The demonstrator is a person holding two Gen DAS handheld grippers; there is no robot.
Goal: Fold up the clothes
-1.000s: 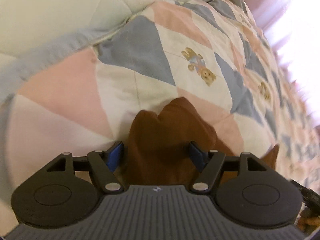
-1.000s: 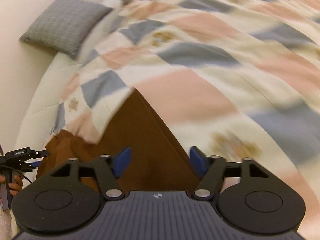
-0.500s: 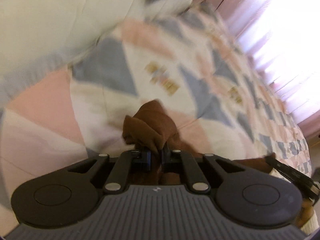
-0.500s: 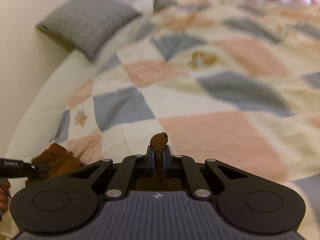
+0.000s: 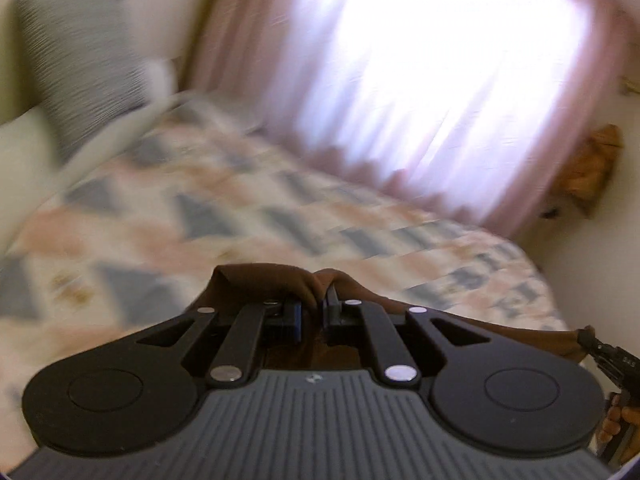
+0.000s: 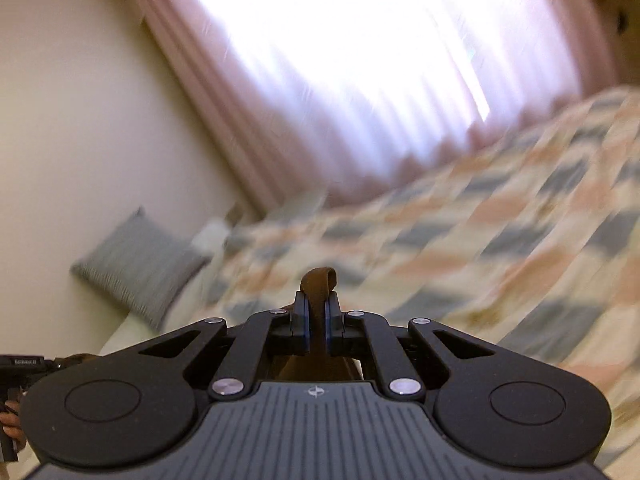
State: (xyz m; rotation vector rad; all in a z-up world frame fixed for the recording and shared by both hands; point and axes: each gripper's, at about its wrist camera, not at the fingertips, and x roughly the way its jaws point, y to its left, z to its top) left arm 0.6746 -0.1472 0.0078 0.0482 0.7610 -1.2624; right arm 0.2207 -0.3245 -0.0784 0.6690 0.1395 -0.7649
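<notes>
Pinching the brown garment [image 5: 280,280], the left gripper [image 5: 312,312] and right gripper [image 6: 316,320] are both clamped tight on it.

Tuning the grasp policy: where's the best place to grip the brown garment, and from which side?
At its top edge, one pinch per gripper, coming from the near side. The brown garment bunches between the left gripper, and the right gripper clamps a small fold, so the cloth spans both.
</notes>
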